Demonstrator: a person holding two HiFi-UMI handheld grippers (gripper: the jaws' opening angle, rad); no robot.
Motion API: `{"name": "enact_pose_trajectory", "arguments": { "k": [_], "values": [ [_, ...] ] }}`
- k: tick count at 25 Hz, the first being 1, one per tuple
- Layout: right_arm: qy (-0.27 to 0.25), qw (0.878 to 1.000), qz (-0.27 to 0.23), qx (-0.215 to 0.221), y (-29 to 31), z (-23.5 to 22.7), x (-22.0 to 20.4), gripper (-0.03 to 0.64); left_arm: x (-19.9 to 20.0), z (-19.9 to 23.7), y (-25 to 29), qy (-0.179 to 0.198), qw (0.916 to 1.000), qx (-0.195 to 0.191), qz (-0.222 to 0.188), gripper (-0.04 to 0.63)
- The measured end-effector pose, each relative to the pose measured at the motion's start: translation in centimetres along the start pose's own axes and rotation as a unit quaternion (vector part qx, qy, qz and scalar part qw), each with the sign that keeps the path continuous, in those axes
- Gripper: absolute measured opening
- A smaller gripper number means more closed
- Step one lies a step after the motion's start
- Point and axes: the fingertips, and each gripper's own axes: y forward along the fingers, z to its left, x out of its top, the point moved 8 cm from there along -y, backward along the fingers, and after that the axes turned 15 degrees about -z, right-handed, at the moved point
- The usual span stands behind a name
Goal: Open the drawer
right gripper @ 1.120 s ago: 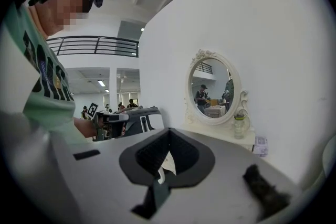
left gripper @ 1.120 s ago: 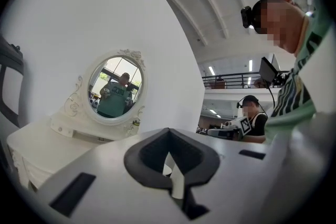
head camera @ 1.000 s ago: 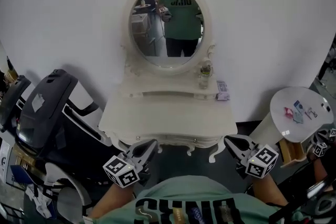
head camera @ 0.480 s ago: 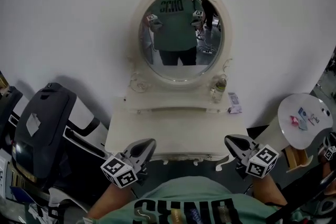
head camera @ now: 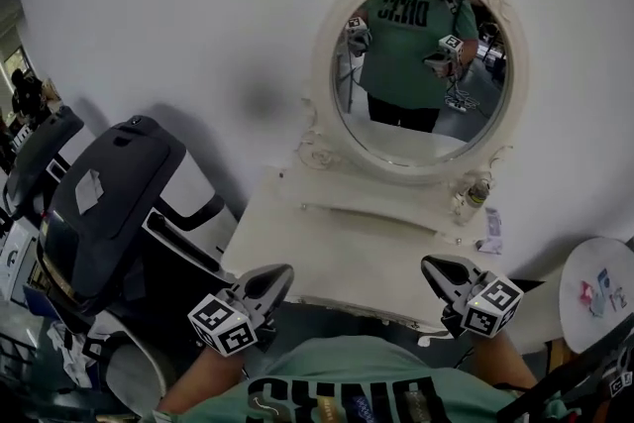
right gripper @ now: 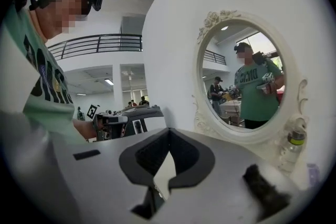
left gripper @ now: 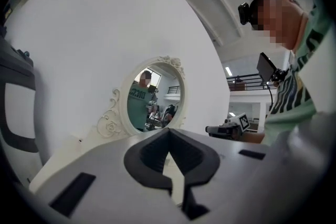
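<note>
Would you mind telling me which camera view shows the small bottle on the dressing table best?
The right gripper view: the bottle stands large beside the mirror frame. The head view shows it small and dim; the left gripper view does not show it.

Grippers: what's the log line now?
left gripper: shut, empty | right gripper: shut, empty | dressing table: ahead | drawer front: hidden

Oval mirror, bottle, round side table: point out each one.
oval mirror (head camera: 426, 64): head view, middle of the glass.
bottle (right gripper: 292, 152): right gripper view, its clear body.
round side table (head camera: 580, 310): head view, bare white top near its left edge.
</note>
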Motion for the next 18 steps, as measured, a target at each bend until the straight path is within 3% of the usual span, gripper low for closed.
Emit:
{"name": "enact_pose_trajectory", "arguments": {
  "k": [4,7,10,14,18],
  "values": [
    [0.019,0.996,0.01,0.091,4.6,-5.0,-0.7,0.005,-0.5,-0.1,1.4,0.022,0.9964,0.08,-0.018,0.002],
    [0.039,0.983,0.029,0.178,8.4,-7.8,-1.4,0.005,-1.3,-1.8,1.1,0.033,0.9855,0.163,-0.036,0.002],
    [0.042,0.969,0.033,0.242,11.3,-9.6,-1.7,0.005,-2.5,-3.5,1.6,0.036,0.9746,0.218,-0.036,0.002],
    [0.068,0.945,0.041,0.319,14.8,-9.4,-3.6,0.005,-3.5,-5.9,0.6,0.05,0.9552,0.288,-0.049,0.002],
    [0.083,0.915,0.051,0.392,17.3,-5.8,-4.9,0.005,-3.5,-9.2,-2.3,0.073,0.9322,0.35,-0.058,0.002]
  ]
}}
